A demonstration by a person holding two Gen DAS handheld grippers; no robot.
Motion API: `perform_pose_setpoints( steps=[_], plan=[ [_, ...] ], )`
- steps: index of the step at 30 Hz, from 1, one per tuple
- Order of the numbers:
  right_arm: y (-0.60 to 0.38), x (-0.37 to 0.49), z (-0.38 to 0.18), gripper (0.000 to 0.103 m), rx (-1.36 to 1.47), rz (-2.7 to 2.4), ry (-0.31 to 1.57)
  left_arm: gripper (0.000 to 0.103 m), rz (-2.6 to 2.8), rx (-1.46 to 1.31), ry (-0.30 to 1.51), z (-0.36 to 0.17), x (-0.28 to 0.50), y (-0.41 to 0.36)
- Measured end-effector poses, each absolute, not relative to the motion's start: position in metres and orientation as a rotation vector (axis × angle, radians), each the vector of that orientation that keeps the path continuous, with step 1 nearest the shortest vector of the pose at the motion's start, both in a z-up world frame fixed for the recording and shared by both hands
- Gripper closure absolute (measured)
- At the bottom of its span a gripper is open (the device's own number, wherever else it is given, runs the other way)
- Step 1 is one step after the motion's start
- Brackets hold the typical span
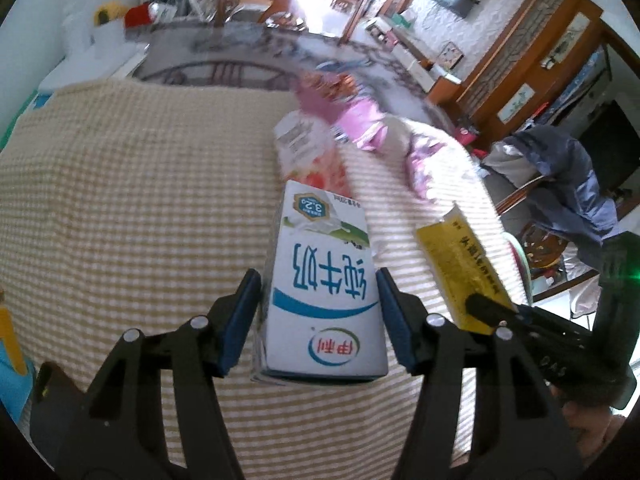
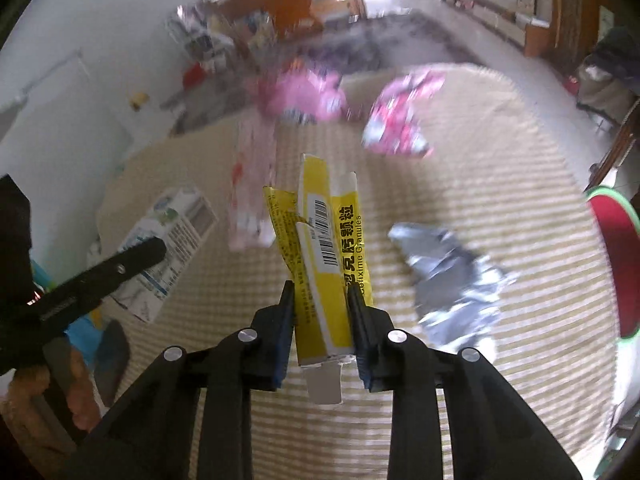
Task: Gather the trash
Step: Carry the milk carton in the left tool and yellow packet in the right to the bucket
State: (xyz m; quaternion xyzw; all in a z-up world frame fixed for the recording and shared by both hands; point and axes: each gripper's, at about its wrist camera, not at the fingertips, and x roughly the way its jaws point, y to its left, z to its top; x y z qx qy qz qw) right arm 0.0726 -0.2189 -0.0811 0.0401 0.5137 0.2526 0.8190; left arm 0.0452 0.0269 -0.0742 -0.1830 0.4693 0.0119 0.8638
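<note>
My left gripper (image 1: 318,276) is shut on a white and blue milk carton (image 1: 324,280), holding it above the beige checked table cloth (image 1: 140,184). The carton also shows in the right wrist view (image 2: 168,240). My right gripper (image 2: 320,292) is shut on a yellow medicine box (image 2: 324,256), also lifted; it shows in the left wrist view (image 1: 460,264). Pink wrappers (image 2: 400,120) (image 1: 360,120), a pale pink pack (image 2: 252,184) and a silver foil wrapper (image 2: 452,276) lie on the cloth.
The table's far edge drops to a patterned rug (image 1: 240,52). A red and green watermelon-pattern item (image 2: 616,256) sits at the right edge. A chair with a blue jacket (image 1: 568,184) stands right of the table.
</note>
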Motion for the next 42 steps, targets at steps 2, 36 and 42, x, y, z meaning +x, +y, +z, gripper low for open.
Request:
perform_pose_setpoints(
  steps=[2,36,42],
  plan=[
    [-0.229,0.071,-0.074,0.077,0.103,0.521,1.07,0.046,0.006,-0.381,0.973,-0.07,0.051,0.02],
    [-0.466,0.133,-0.054,0.077,0.328,0.316,0.987,0.046,-0.201,-0.255,0.933,-0.028,0.139,-0.199],
    [-0.51,0.137,-0.061,0.077,0.377,0.258,0.99,0.046,-0.261,-0.217,0.951,-0.031,0.155,-0.248]
  ],
)
